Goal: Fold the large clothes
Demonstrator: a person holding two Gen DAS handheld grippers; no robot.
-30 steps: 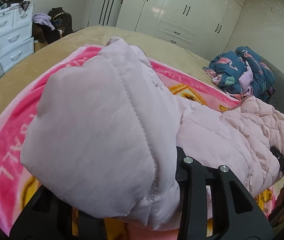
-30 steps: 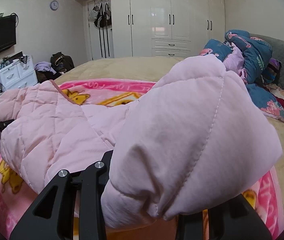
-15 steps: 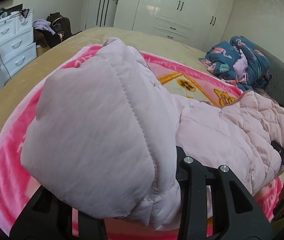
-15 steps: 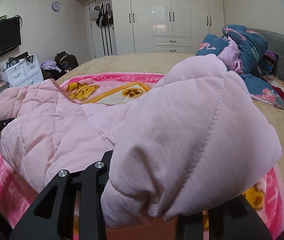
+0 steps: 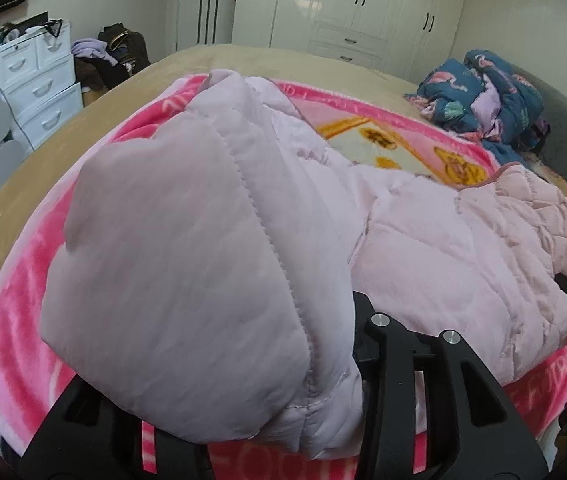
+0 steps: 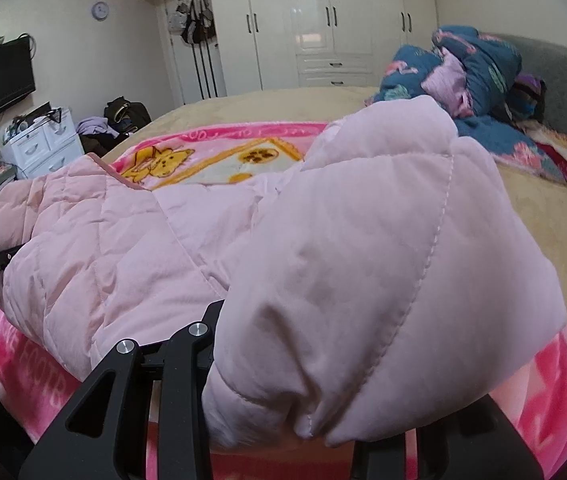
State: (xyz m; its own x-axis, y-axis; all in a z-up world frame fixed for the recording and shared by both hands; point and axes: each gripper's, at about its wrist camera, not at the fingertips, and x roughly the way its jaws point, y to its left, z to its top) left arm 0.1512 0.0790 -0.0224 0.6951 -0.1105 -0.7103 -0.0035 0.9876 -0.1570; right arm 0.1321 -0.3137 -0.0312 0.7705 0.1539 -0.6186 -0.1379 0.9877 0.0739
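Bedroom, bed (image 5: pixel 23 184) under pink blanket (image 5: pixel 23 320). Pink padded jacket (image 5: pixel 423 248) lifted above blanket, left hand-held gripper (image 5: pixel 283 420) and right hand-held gripper (image 6: pixel 307 432) each clamped on bulky end. Advise level carry, even tension, lay flat.

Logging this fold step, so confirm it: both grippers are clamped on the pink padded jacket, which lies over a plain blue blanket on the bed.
One detail is wrong: the blanket is not plain blue. It is bright pink with yellow cartoon figures, as the right wrist view shows. The rest stands: the left gripper and right gripper are each clamped on the pink padded jacket, which lies over that blanket on the bed.
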